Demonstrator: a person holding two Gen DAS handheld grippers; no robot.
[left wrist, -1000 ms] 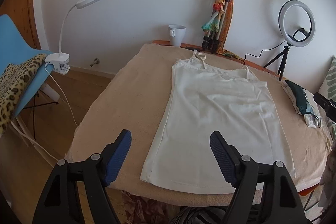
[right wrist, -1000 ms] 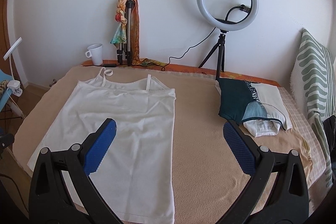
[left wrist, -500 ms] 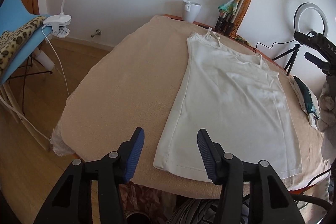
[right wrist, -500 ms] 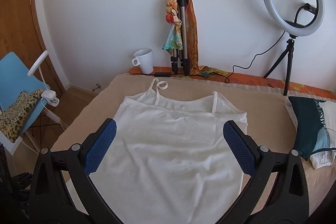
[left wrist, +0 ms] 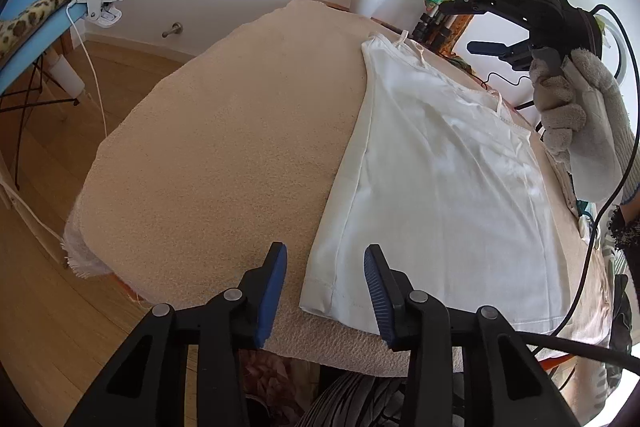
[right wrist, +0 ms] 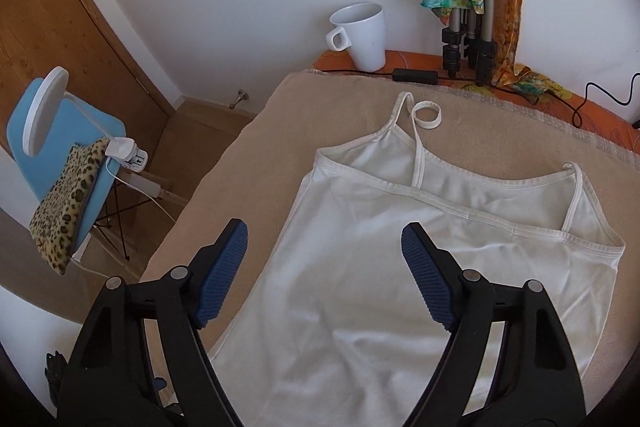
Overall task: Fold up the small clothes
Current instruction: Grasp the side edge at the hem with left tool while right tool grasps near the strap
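Here, the left gripper (left wrist: 325, 293) hangs part open and empty, its blue pads straddling the near hem corner of a white camisole (left wrist: 444, 183) spread flat on a beige blanket (left wrist: 224, 147). The right gripper (right wrist: 325, 279), wider open and also empty, hovers above the camisole's left side near the top. Beyond the straps, a white mug (right wrist: 362, 37) stands against the wall.
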